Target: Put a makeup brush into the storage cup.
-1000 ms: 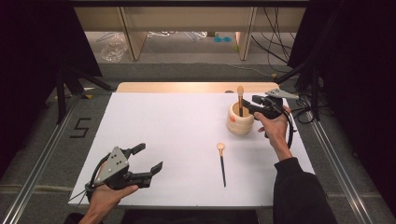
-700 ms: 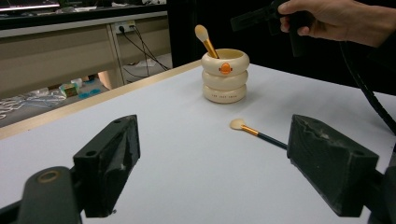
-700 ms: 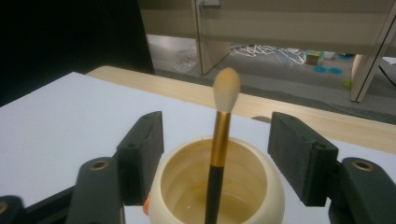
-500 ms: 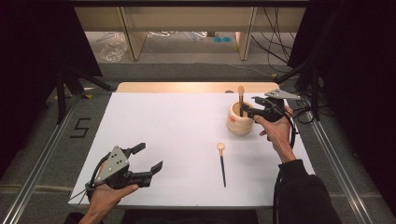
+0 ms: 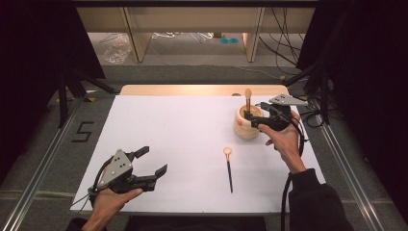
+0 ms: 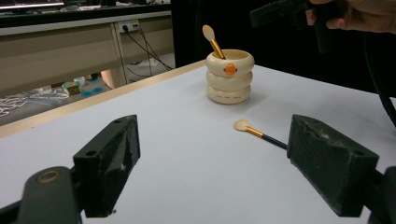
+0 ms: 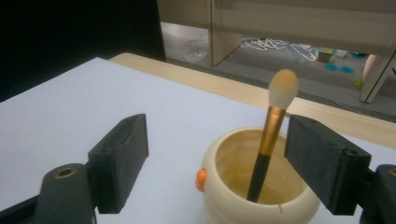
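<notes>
A cream ringed holder (image 5: 244, 130) stands on the white table at the right, with a makeup brush (image 5: 248, 97) upright in it. My right gripper (image 5: 250, 120) hovers open at the holder's rim. In the right gripper view the brush (image 7: 272, 133) rises between the jaws, nearer the right one and touching neither, above the holder (image 7: 233, 198). A second brush (image 5: 228, 168) lies flat on the table in front of the holder. My left gripper (image 5: 155, 160) is held open and empty at the near left, facing the holder (image 6: 230, 81) and the lying brush (image 6: 259, 134).
The white table top (image 5: 183, 130) has a wooden strip (image 5: 192, 89) along its far edge. Metal rails run down both sides. Behind the table the floor holds cables and a plastic bag (image 5: 115, 48). A cable trails from the right gripper along the forearm.
The right forearm has shifted slightly while its gripper stays open at the holder. The left gripper has not moved. Nothing was taken hold of or let go.
</notes>
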